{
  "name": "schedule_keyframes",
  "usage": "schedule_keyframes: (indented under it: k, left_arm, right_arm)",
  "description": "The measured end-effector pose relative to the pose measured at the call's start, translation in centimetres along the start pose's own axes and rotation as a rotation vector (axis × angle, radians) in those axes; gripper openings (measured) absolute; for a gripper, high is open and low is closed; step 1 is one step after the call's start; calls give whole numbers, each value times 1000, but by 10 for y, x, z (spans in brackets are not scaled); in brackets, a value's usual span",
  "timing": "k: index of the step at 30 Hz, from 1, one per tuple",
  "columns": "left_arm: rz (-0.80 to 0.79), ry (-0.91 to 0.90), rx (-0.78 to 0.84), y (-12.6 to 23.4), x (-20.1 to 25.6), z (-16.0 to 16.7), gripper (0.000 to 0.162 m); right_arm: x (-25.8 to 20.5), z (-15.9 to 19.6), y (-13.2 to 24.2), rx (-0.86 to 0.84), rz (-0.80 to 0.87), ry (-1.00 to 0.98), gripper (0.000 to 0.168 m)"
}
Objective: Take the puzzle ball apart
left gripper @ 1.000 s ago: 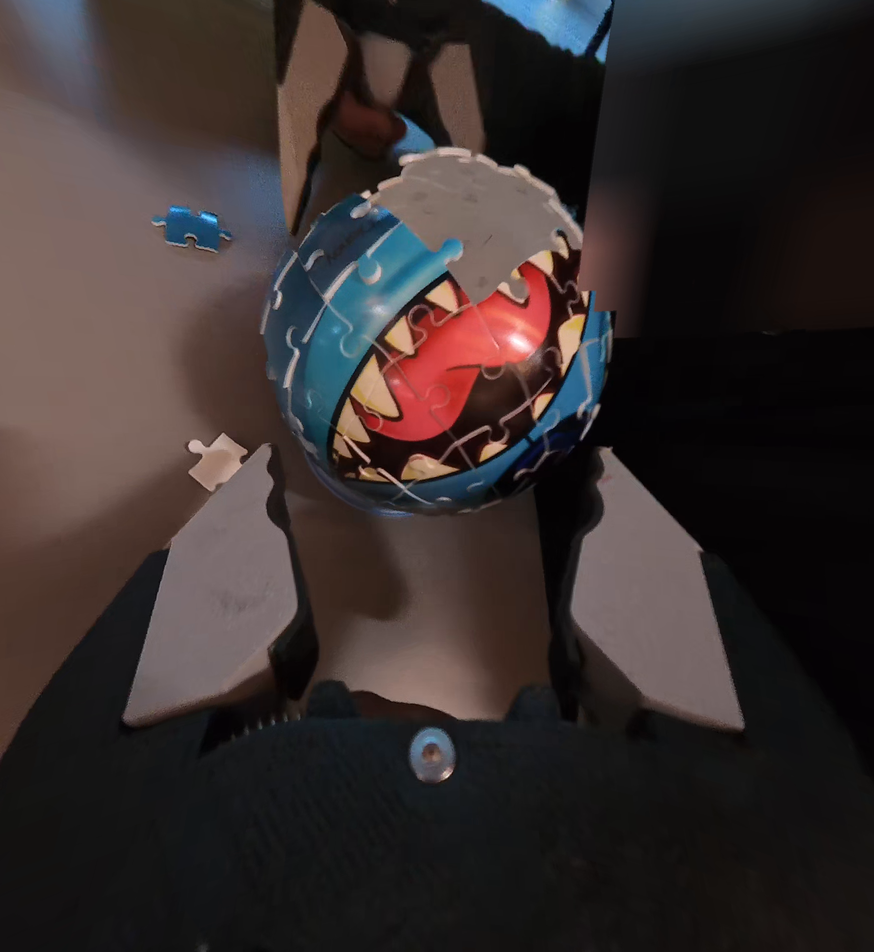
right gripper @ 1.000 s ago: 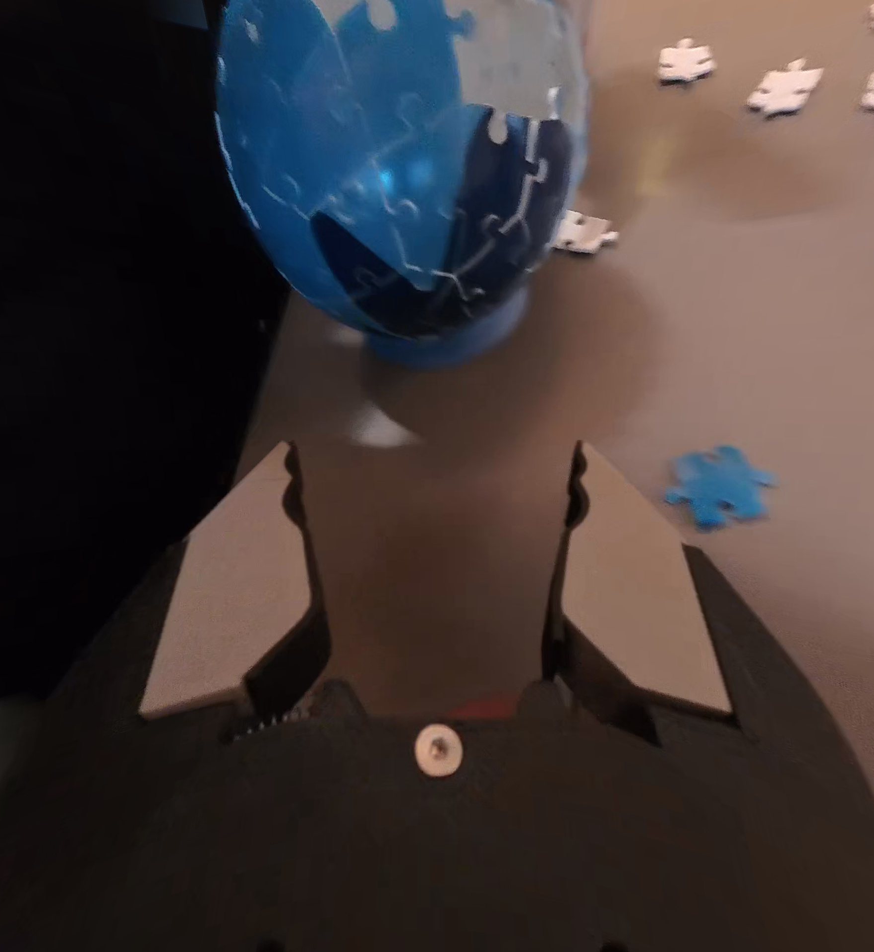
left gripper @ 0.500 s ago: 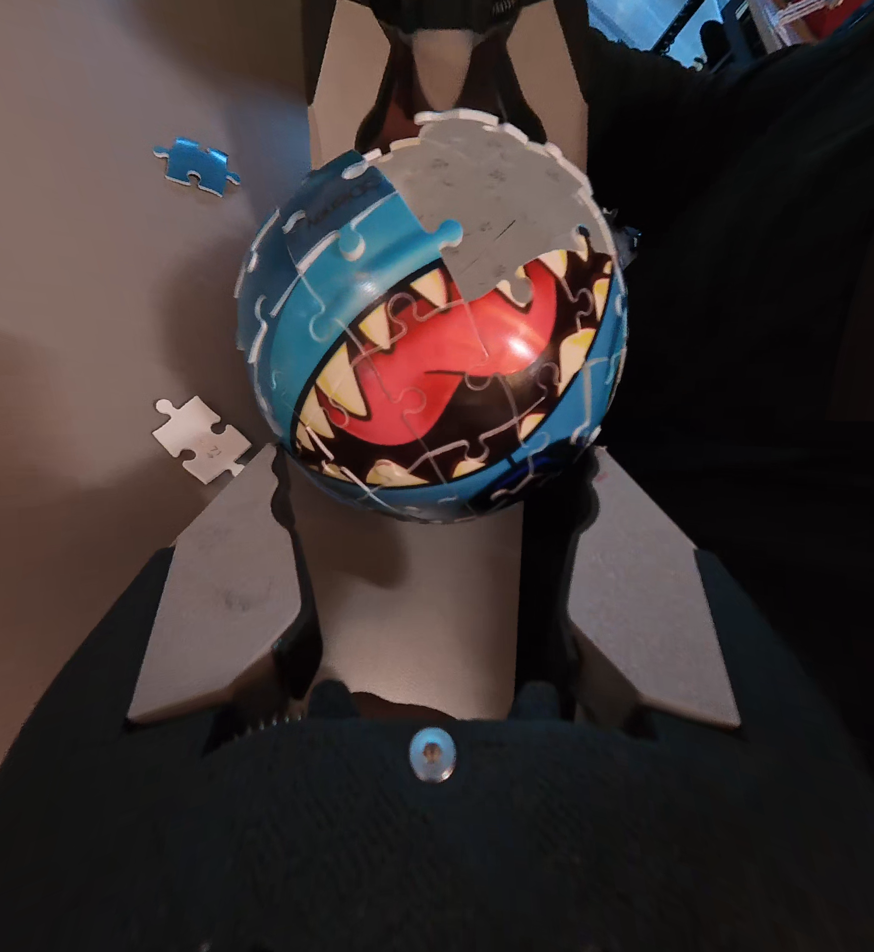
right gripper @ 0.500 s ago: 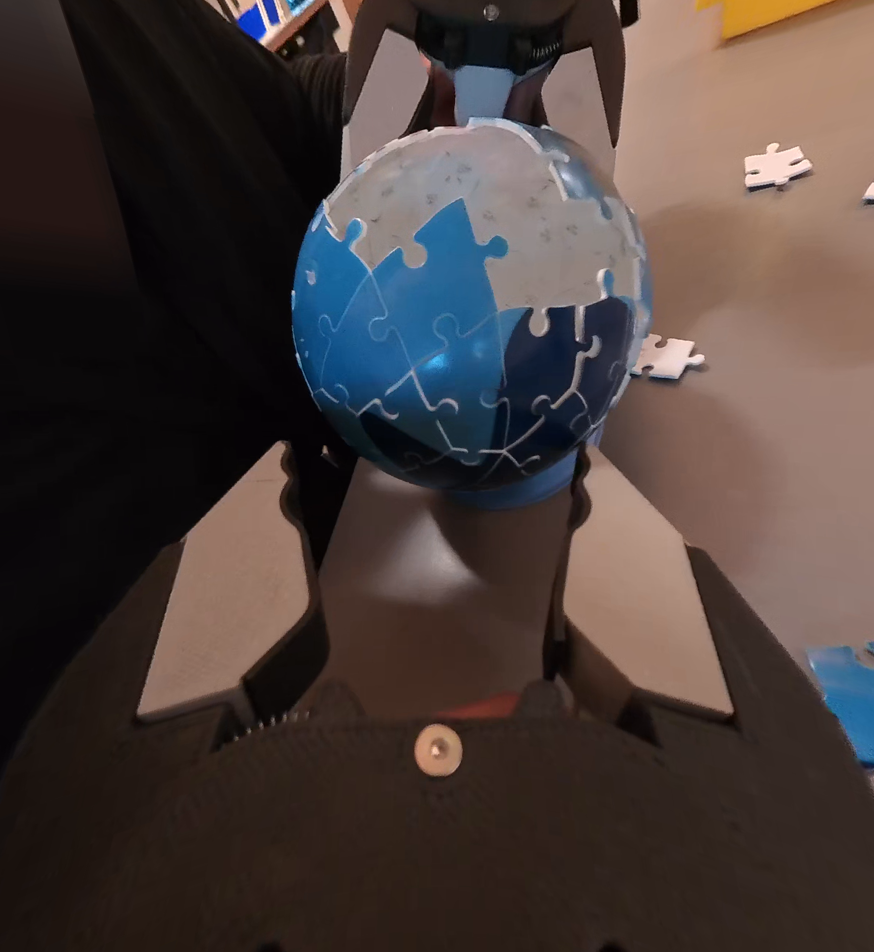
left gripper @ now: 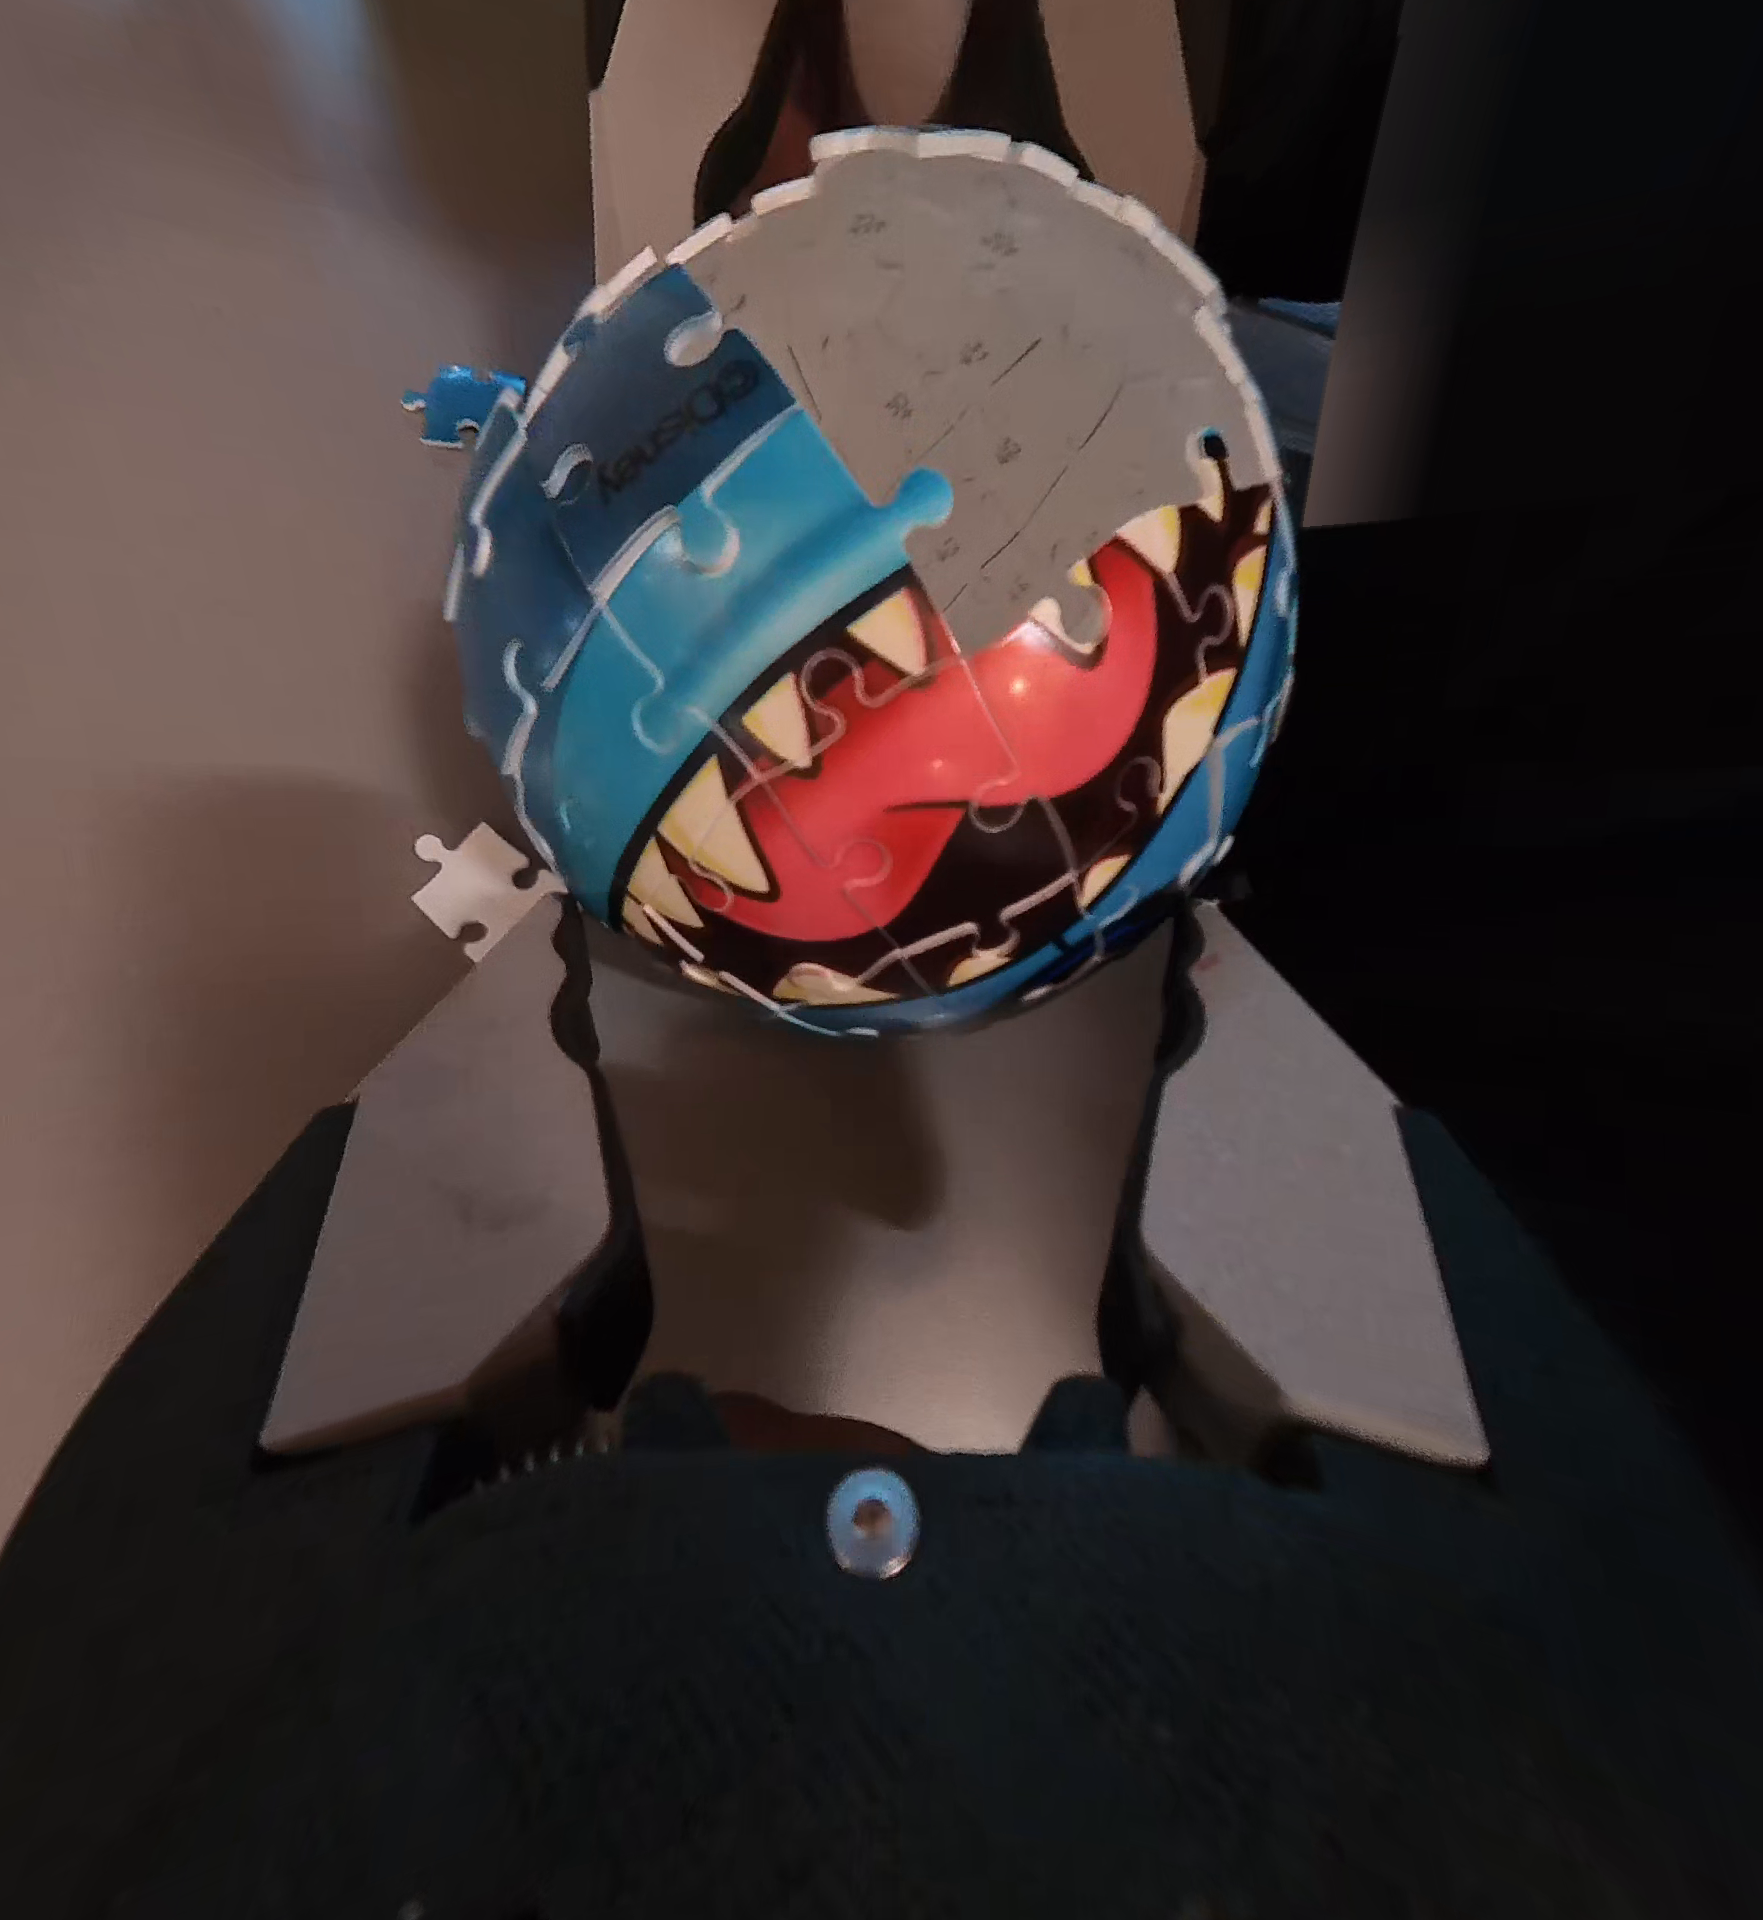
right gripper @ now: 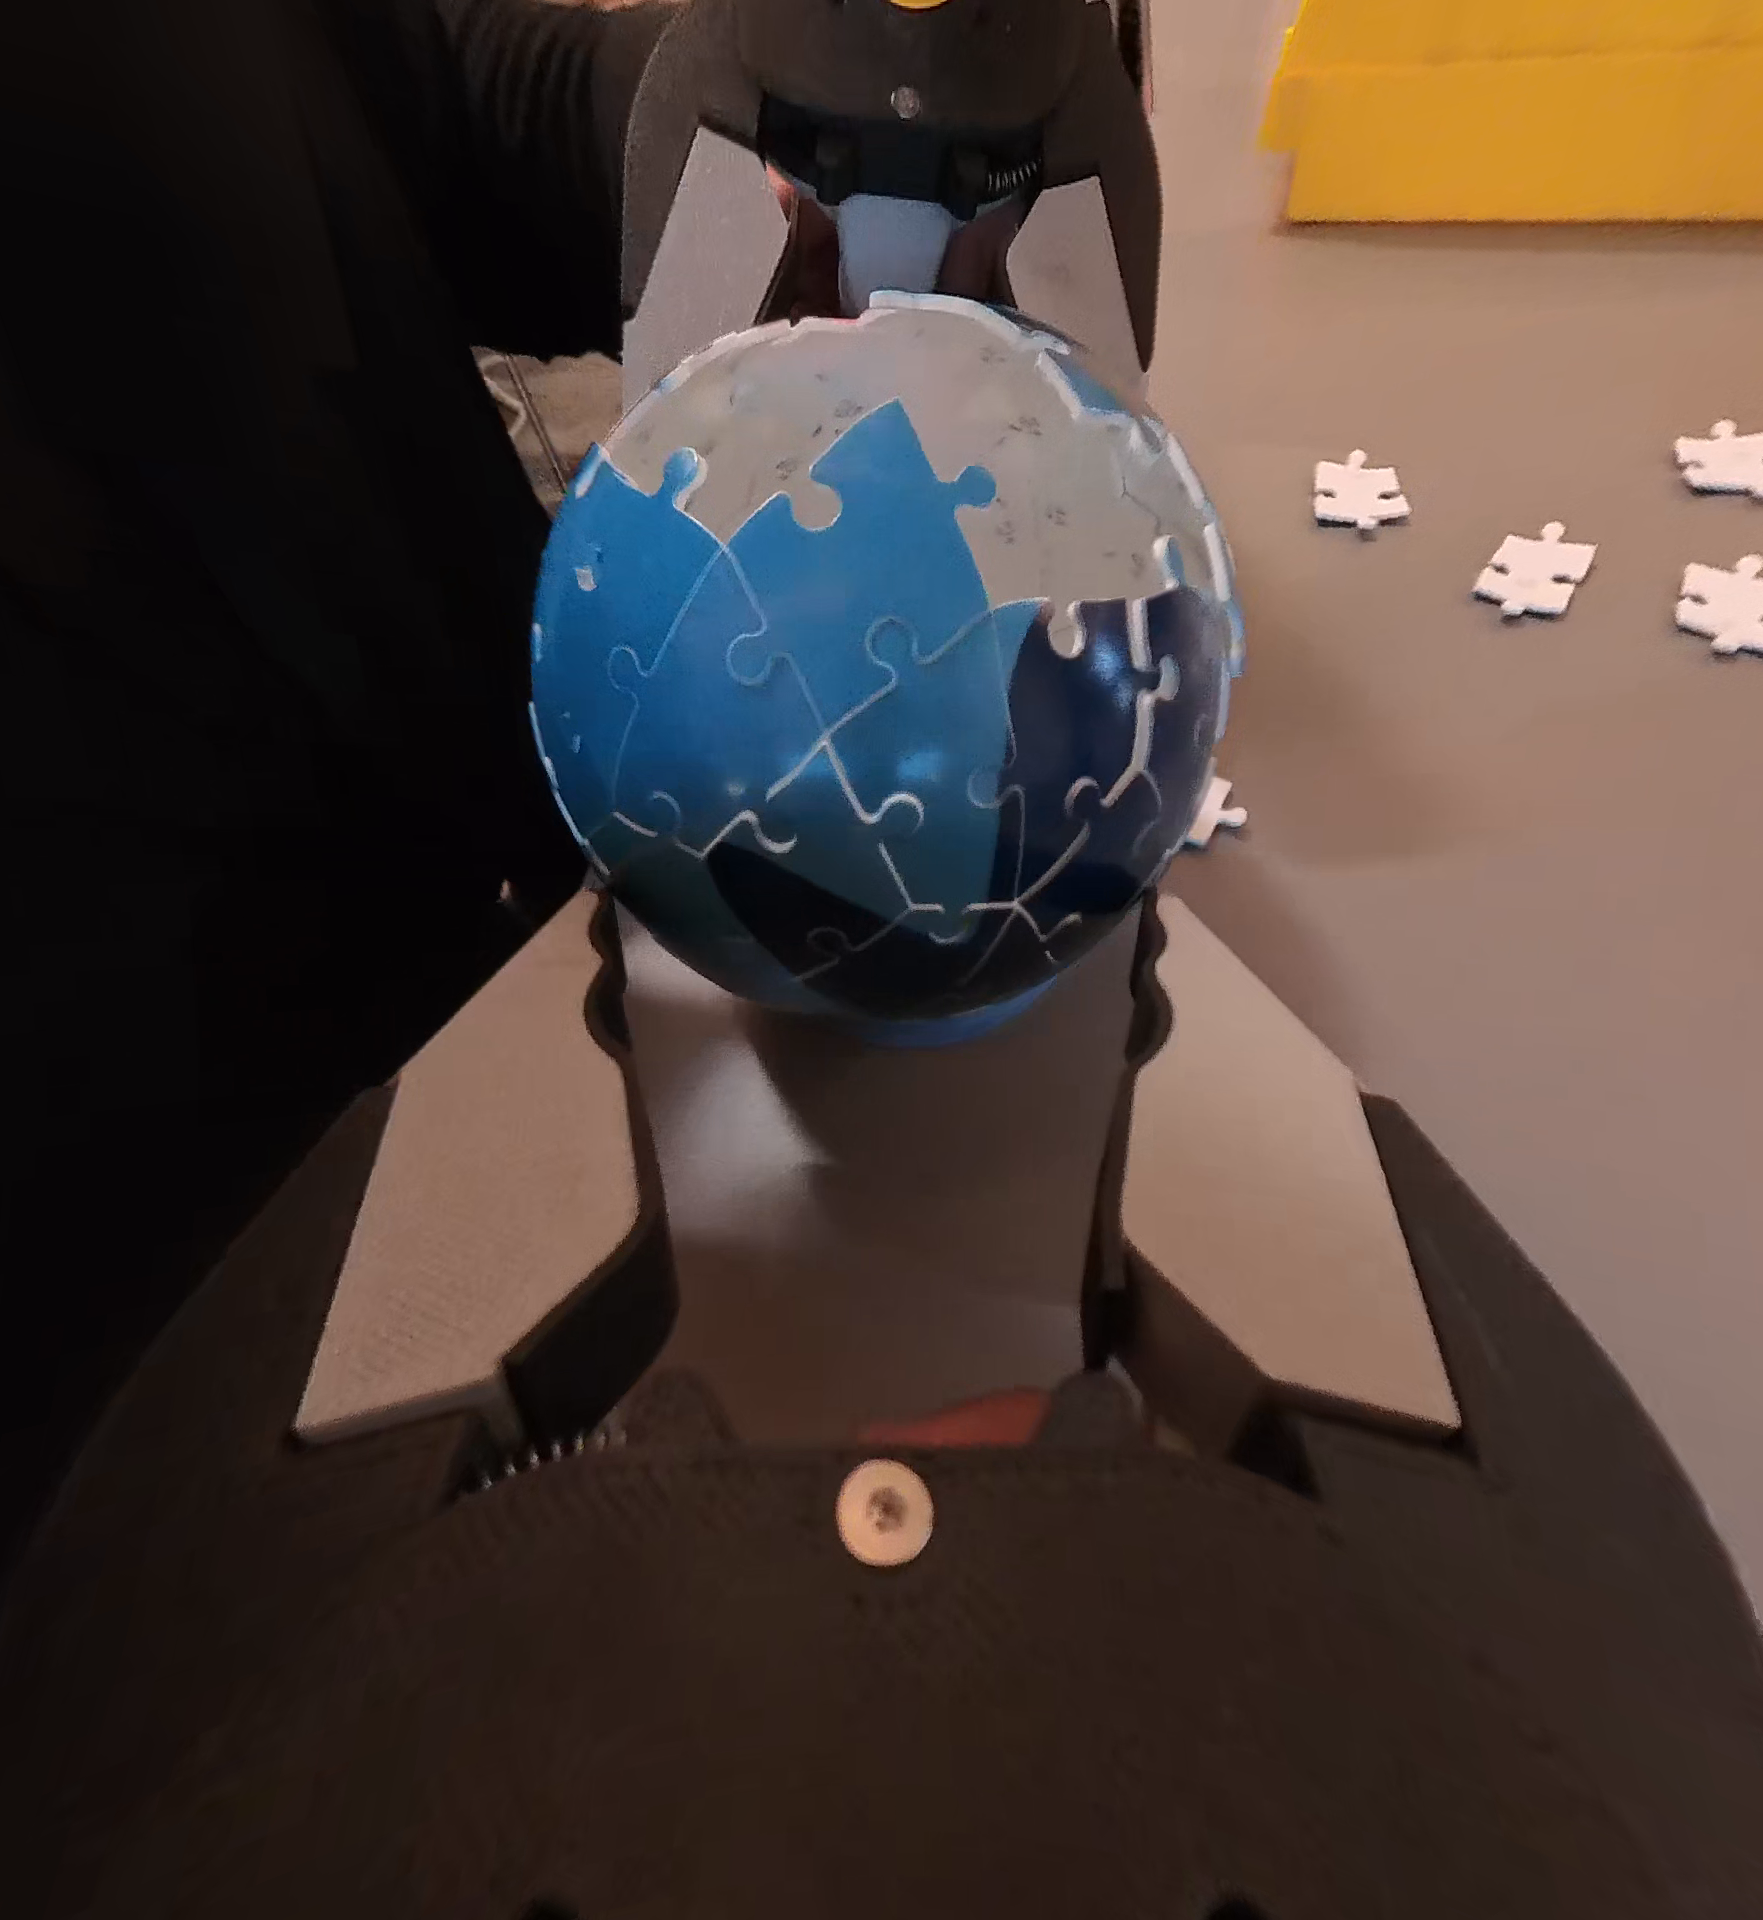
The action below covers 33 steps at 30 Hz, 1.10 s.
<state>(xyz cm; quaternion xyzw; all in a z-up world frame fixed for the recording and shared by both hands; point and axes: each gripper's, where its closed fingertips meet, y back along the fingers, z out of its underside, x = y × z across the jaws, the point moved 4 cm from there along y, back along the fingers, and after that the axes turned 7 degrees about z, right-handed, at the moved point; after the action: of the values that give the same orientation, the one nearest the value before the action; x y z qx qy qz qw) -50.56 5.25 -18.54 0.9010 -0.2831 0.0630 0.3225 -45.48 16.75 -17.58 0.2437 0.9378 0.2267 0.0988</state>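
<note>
While both tools face each other across the grey table (right gripper: 1479, 987), the left gripper (left gripper: 877, 914) and right gripper (right gripper: 877, 914) each level their spread, unclenched fingers at the puzzle ball (left gripper: 887, 644), grasping nothing. It sits between them on a blue stand (right gripper: 944, 1023), top pieces missing. Beyond lie loose white pieces (right gripper: 1537, 569).

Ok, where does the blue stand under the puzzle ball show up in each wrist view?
Left wrist view: not visible; the puzzle ball hides its underside.
Right wrist view: blue stand peeks out beneath the ball, centre frame, between the open fingers.
Shared landmark: the ball's open top, showing pale piece backs.
</note>
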Motion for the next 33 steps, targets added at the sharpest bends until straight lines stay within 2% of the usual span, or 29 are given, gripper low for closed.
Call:
schedule_keyframes:
  k: [7,14,17,27,33]
  left_arm:
    - [-71,-104,15,-1,-1,5,106]
    - [-31,-52,53,-1,1,6,104]
    - [-60,-88,46,-1,-1,8,102]
    - [-93,-183,71,-4,-5,11,100]
    - [-55,-165,101,-3,-3,9,102]
  right_arm:
    - [-2,-3,0,-5,82,127,96]
    - [8,0,4,26,-15,-19,101]
    - [7,0,1,31,-64,-44,98]
    - [3,-7,1,57,7,125,99]
    - [-2,-9,4,36,94,262,98]
